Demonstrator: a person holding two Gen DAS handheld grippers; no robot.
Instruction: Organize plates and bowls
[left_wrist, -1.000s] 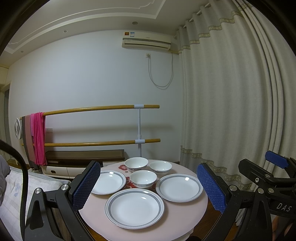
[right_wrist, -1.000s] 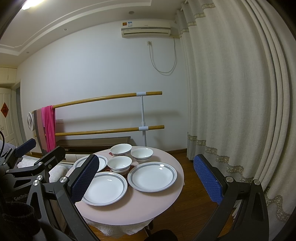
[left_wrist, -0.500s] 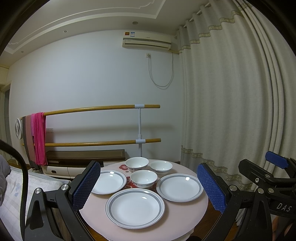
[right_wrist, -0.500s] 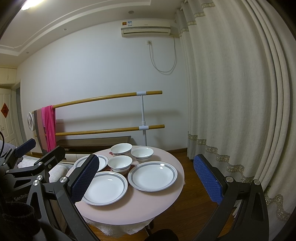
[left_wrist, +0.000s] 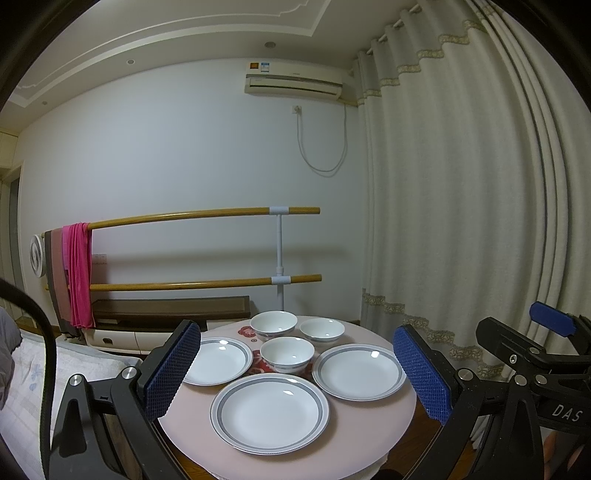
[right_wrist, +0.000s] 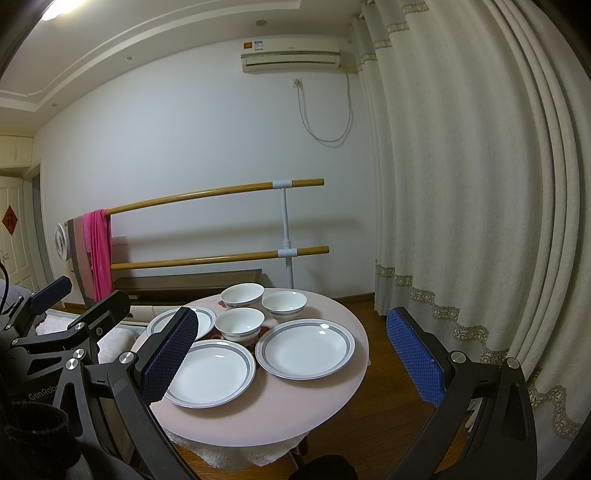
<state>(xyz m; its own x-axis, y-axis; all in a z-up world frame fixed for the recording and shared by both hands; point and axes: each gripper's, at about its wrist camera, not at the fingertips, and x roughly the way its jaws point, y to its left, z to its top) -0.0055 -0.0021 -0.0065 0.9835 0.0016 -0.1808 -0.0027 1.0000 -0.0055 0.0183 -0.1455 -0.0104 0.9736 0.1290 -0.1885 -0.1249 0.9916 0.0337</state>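
— Moved since a second ago?

— Barely. Just a hair's drift in both views; no change among the dishes.

— And the tongs?

— Spread wide on the left gripper (left_wrist: 295, 328), blue pads (left_wrist: 171, 369) far apart, clamping nothing. Same for the right gripper (right_wrist: 291, 312): splayed wide, empty. Hovering side by side, short of the table's (left_wrist: 369, 413) near edge and above it, touching no dish.

— Then outward to the dishes?

— Nearest, the front plate (left_wrist: 269, 411), white with a grey band, flat on the round pink top. Behind it, the left plate (left_wrist: 218, 362) and the right plate (left_wrist: 360, 371), same pattern, each lying single and unstacked, rims close but apart.

— Bowls?

— Three, upright, none nested. The near bowl (left_wrist: 287, 354) between the two rear plates, just behind the front plate. Further back, the back-left bowl (left_wrist: 273, 324) and the back-right bowl (left_wrist: 322, 329), side by side. Under the bowls, a red patterned mat (left_wrist: 245, 331), mostly covered.

— Beyond the table?

— Two wooden rails (left_wrist: 184, 216) along the white wall, with a pink cloth (left_wrist: 77, 273) draped over the upper one. Higher up, an air conditioner (left_wrist: 293, 83). To the right, a long cream curtain (left_wrist: 461, 221), down to the wood floor (right_wrist: 369, 306).
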